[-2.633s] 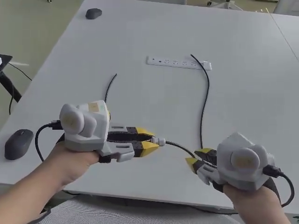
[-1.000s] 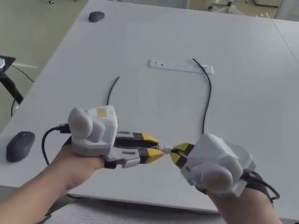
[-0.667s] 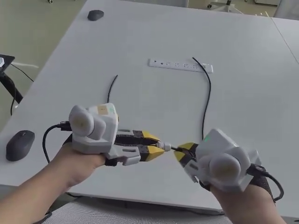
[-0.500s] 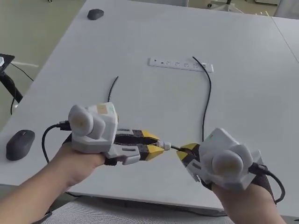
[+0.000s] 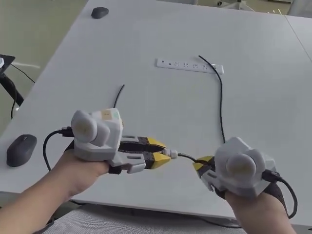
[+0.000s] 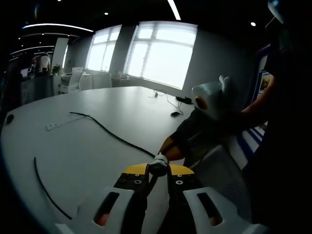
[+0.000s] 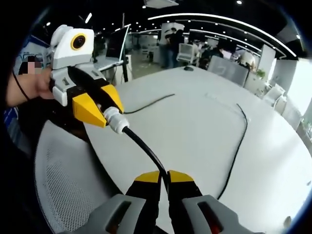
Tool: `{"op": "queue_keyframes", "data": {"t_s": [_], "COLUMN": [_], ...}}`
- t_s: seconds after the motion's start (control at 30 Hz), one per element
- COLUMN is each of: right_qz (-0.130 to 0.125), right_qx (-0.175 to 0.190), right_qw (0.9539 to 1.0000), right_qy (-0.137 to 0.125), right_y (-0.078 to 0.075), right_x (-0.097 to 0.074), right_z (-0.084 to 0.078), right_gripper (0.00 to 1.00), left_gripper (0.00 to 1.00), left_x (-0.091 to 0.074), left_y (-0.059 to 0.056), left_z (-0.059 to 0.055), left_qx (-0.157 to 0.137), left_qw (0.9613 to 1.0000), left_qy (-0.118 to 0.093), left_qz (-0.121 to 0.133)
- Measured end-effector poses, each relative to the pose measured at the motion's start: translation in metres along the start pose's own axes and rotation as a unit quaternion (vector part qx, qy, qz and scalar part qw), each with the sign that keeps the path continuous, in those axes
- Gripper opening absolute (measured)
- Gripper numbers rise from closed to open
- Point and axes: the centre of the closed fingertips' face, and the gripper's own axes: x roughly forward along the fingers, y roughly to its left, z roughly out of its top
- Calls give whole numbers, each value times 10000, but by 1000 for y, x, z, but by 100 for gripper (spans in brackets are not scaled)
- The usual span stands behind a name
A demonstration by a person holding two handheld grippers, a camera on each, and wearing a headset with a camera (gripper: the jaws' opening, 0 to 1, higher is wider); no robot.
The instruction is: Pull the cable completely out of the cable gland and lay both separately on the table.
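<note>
I see a white power strip [image 5: 189,66] lying flat on my pale counter [image 5: 146,44]. Well beyond the strip, toward the far left corner, sits a dark mouse [image 5: 100,12]. Nearer to me than the strip and to its left lies a short black wire [image 5: 117,95], loose and slightly curved. Much farther left of the strip, by the counter's near edge, rests a second dark mouse [image 5: 21,149]. Grey chair mesh [image 5: 122,222] shows below that edge.

Small white plastic cable gland [image 5: 168,153], aloft, well apart from white power strip [image 5: 189,65]. Thin black cable [image 5: 222,107] threaded into it, far end beside strip.
</note>
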Motion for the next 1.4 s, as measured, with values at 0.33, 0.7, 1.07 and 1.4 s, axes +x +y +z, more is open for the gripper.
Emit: {"op": "queue_keyframes", "data": {"t_s": [0.33,0.7,1.07,1.4], "right_qz": [-21,81,52,124], "right_qx": [972,1478,941,234], "right_qw": [9951,9888,9955,9987], "right_qy": [185,212,-98,-428], "right_y": [-13,-8,-8,-8], "right_x": [7,9,-5,-21], "right_z": [-15,-20,-13,10], "right_gripper": [0,0,1,8], "left_gripper": [15,15,15,15], "left_x": [4,5,1,2], "left_y": [2,1,8,7], "left_z": [0,-3,1,5], "left_qx": [-13,-31,-72,-83], "left_qw": [10000,10000,9999,9999], "left_qy": [9,35,-35,-40], "left_qz": [-14,-1,122,124]}}
